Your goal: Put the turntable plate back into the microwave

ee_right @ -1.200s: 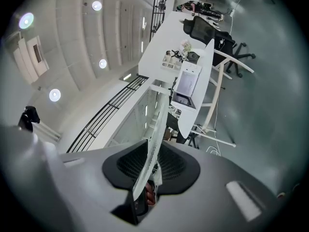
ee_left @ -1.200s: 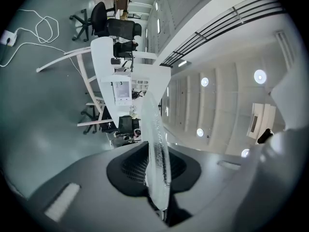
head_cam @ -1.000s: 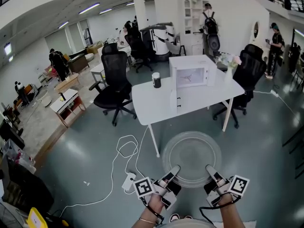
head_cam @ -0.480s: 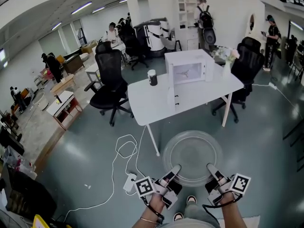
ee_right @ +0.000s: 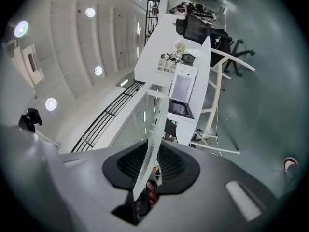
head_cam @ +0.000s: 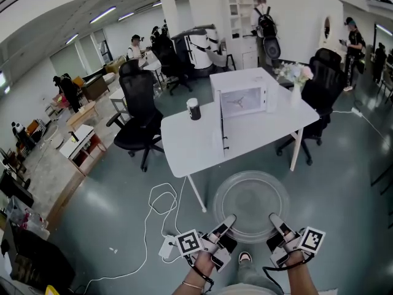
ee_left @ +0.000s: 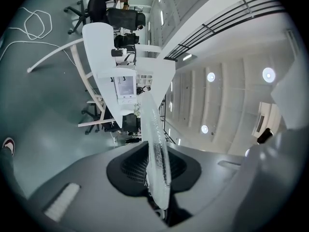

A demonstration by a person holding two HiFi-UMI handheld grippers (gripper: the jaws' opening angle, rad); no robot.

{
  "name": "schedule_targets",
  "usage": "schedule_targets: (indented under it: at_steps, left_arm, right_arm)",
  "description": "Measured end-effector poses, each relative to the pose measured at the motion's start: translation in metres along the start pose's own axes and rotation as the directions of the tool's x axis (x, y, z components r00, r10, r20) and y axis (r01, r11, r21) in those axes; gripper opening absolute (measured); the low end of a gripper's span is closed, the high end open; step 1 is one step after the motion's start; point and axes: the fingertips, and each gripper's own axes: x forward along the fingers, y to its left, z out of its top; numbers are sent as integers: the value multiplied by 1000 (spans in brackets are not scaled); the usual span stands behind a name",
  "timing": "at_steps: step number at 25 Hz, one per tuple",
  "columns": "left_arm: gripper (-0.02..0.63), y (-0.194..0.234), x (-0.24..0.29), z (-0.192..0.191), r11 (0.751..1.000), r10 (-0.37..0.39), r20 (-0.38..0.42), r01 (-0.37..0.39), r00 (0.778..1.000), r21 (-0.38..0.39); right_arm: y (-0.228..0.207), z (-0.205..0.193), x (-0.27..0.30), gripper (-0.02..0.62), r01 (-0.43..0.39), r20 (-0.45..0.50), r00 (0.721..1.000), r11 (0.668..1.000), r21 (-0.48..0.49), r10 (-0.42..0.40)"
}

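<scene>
- Glass of the turntable plate (head_cam: 250, 203) is clear, so the floor shows through it and its rim is faint in the head view. In both gripper views it appears only as a thin edge-on sliver.
- The lower jaw of each gripper is hidden beneath the plate in the head view, and the person's forearms are cut off at the bottom edge.
- The plate hangs in the air in front of the microwave (head_cam: 242, 96), well apart from it, on the near side of the table (head_cam: 190, 143) the microwave stands on.
- It lies flat, face up. Being round, it has no long axis, and its far rim points toward the microwave's open door (head_cam: 222, 131).
- The left gripper (head_cam: 226, 221) is clamped on the near rim, the glass squeezed between its dark pads (ee_left: 128, 166).
- The right gripper (head_cam: 274, 221) pinches the same near rim alongside it.
</scene>
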Motion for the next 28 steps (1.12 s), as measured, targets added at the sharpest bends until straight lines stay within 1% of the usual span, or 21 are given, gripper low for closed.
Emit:
schedule_targets:
  at_steps: [9, 17, 22, 26, 28]
  left_arm:
    - [41, 16, 77, 47, 1000, 16, 18, -16, 1000, 13]
    - [43, 30, 140, 81, 1000, 8, 21, -8, 1000, 22]
    - [44, 35, 173, 100, 1000, -2, 34, 1, 999, 29]
    - [44, 38, 192, 111, 998, 11, 35, -13, 999, 60]
    - [44, 39, 202, 115, 998, 13, 33, -15, 999, 61]
  right_arm:
    - [-27, 73, 56, 71, -27, -35, 999, 1000, -3, 27]
    - [-50, 130, 97, 71, -37, -57, 998, 999, -7, 37]
    - [-58, 162, 120, 71, -44, -74, 996, 999, -22, 42]
    - [-65, 181, 131, 71, -47, -77, 996, 999, -14, 46]
    - [-68, 190, 135, 71, -49, -71, 996, 999, -10, 48]
